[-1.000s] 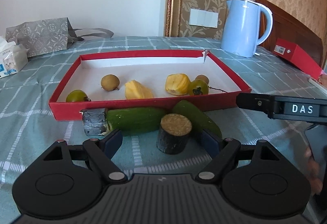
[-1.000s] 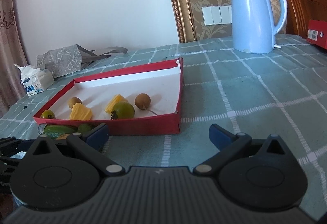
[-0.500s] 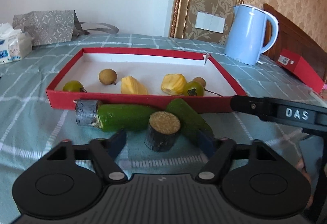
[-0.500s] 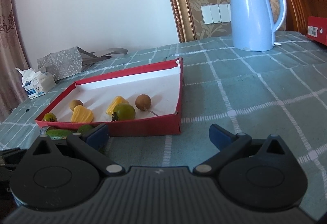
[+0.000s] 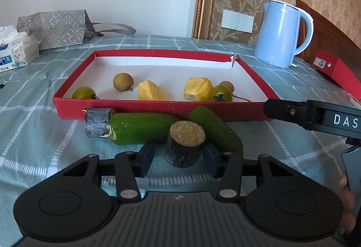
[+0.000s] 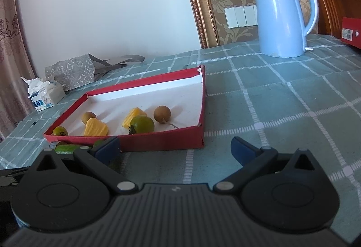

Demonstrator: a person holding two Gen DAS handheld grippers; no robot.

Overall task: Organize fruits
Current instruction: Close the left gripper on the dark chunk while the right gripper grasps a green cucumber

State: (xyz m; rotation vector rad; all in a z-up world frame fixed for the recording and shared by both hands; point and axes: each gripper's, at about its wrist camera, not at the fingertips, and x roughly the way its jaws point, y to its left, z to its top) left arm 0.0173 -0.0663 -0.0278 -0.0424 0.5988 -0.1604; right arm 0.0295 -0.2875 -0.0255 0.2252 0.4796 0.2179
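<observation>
A red tray (image 5: 158, 109) with a white floor holds two green tomatoes, two brown longans and two yellow fruit pieces (image 5: 152, 93). In front of it lie two green cucumbers (image 5: 140, 126) and a dark cut stump piece (image 5: 185, 145). My left gripper (image 5: 179, 158) is open, its fingers on either side of the stump piece. My right gripper (image 6: 174, 149) is open and empty, low over the cloth at the tray's (image 6: 162, 137) near right corner. Its side also shows in the left wrist view (image 5: 315, 116).
A light blue kettle (image 5: 279, 35) stands at the back right, a red box (image 5: 336, 71) beside it. A grey gift bag (image 5: 54, 28) and a tissue pack (image 5: 15, 51) sit at the back left. The table has a green checked cloth.
My left gripper has closed in around the stump piece, its fingers narrower than before. My right gripper has barely moved.
</observation>
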